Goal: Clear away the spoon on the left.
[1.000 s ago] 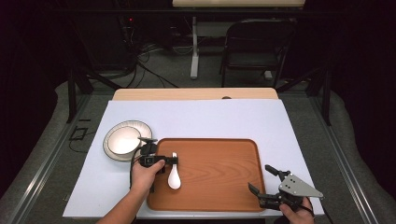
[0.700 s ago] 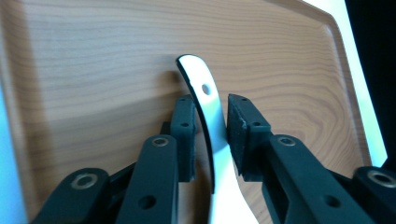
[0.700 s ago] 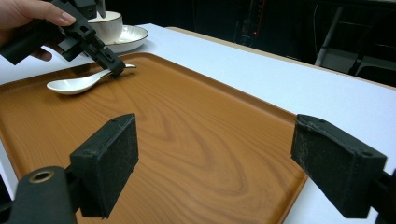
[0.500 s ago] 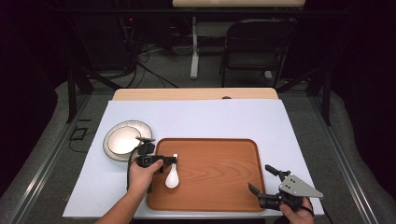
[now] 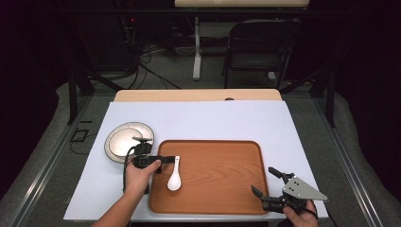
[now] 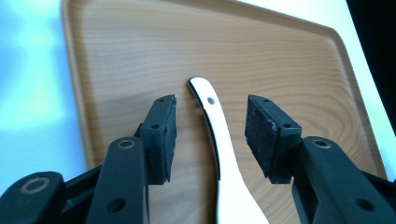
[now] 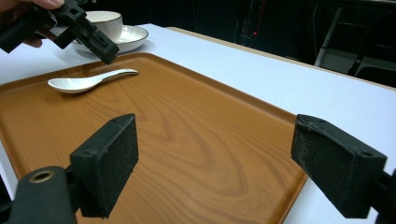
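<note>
A white ceramic spoon point(image 5: 174, 177) lies on the left part of the wooden tray point(image 5: 217, 189), bowl end toward the front edge. My left gripper point(image 5: 168, 160) sits at the spoon's handle. In the left gripper view the handle point(image 6: 219, 144) lies between the two pads point(image 6: 164, 133), which stand apart from it; the jaws have just been opening. My right gripper point(image 5: 264, 180) hovers open at the tray's front right corner with nothing between its pads point(image 7: 112, 158). From there I also see the spoon point(image 7: 86, 81) and the left gripper point(image 7: 84, 32).
A white bowl point(image 7: 105, 23) stands on a plate point(image 5: 124, 142) on the white tabletop, left of the tray and just behind my left hand. A chair point(image 5: 260, 47) and cables lie on the floor beyond the table's far edge.
The spoon has settled slightly toward the front and lies flat on the tray, with the left gripper still at its handle. The right gripper has not moved.
</note>
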`<act>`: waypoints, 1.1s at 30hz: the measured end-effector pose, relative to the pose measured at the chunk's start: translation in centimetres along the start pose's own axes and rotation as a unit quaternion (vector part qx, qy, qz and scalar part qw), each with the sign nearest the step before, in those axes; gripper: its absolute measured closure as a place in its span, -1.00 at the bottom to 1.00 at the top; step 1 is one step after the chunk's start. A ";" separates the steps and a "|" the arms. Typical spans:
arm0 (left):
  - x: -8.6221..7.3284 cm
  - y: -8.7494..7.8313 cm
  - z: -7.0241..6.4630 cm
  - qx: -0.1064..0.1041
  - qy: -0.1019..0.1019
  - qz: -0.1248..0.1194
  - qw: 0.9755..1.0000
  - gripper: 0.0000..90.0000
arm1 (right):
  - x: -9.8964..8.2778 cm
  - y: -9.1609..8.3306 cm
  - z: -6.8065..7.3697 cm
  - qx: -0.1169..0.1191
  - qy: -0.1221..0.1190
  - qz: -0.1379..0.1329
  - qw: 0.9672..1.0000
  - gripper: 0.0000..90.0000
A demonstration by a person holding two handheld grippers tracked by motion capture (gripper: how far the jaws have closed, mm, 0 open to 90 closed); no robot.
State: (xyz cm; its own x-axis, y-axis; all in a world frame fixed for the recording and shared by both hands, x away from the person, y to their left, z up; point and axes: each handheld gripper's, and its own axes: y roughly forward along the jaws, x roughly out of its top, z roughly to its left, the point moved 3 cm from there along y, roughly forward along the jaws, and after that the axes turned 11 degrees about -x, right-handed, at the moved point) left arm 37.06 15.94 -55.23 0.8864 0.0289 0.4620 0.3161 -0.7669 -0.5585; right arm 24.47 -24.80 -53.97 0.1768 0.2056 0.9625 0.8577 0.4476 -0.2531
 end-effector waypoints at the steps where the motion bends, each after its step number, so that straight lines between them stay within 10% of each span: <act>1: 0.1 -0.2 0.0 0.001 0.002 -0.003 1.000 0.18 | 0.0 0.0 0.0 0.000 0.002 0.001 1.000 -0.68; 12: 0.7 -3.7 -0.4 0.040 0.055 -0.041 0.997 0.15 | 0.0 0.0 0.0 0.000 0.000 0.000 1.000 -0.68; 22: 0.7 -7.5 -1.1 0.111 0.132 -0.084 0.981 0.06 | 0.0 0.0 0.0 0.000 0.002 0.002 1.000 -0.68; 33: -0.9 -10.0 -0.3 0.124 0.161 -0.108 0.973 0.04 | 0.0 0.0 0.0 -0.001 0.003 0.003 1.000 -0.68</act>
State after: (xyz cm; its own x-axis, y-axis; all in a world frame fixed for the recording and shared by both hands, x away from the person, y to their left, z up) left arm 32.97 23.40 -49.84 0.6506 -0.0617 0.7569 0.5907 -0.5852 -0.5555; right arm 24.49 -24.76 -53.98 0.1855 0.2033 0.9614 0.8578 0.4437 -0.2593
